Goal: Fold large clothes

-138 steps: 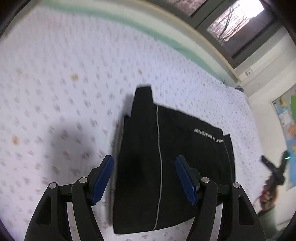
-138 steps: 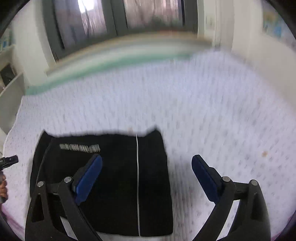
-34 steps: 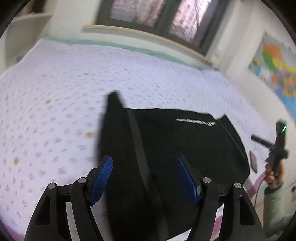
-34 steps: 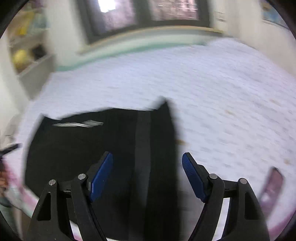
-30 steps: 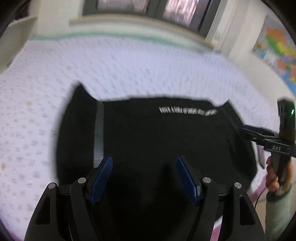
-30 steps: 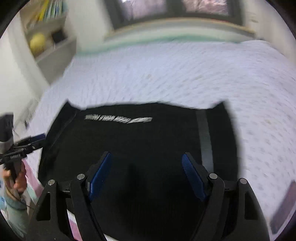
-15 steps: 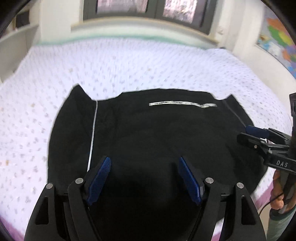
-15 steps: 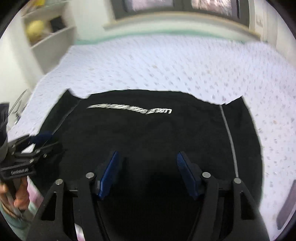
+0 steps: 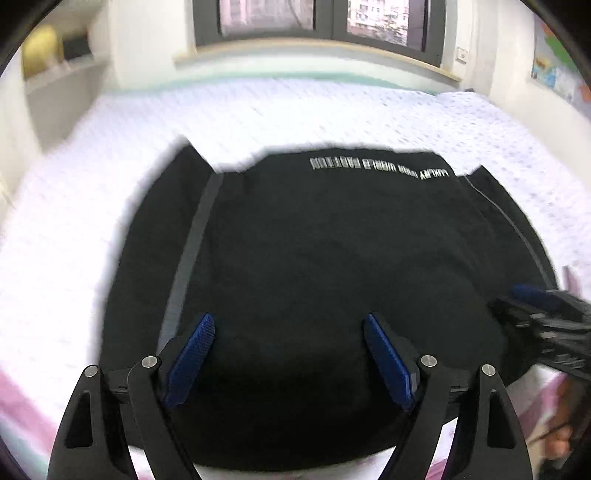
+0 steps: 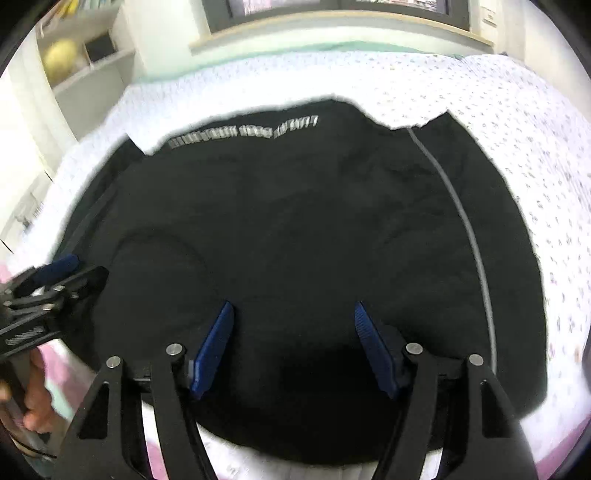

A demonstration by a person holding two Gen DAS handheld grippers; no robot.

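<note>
Left wrist view: my left gripper (image 9: pixel 286 354) hangs released over the black garment (image 9: pixel 332 258), which lies flat on the white bedspread (image 9: pixel 74 221); my right gripper (image 10: pixel 291 343), also released, enters at three o'clock.

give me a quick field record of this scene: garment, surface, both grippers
garment: black garment, spread flat, white lettering near its far edge
surface: white dotted bedspread
left gripper: open, above the garment's near part, holding nothing
right gripper: open, above the garment's near part, holding nothing
background: window, shelf with a yellow ball
</note>
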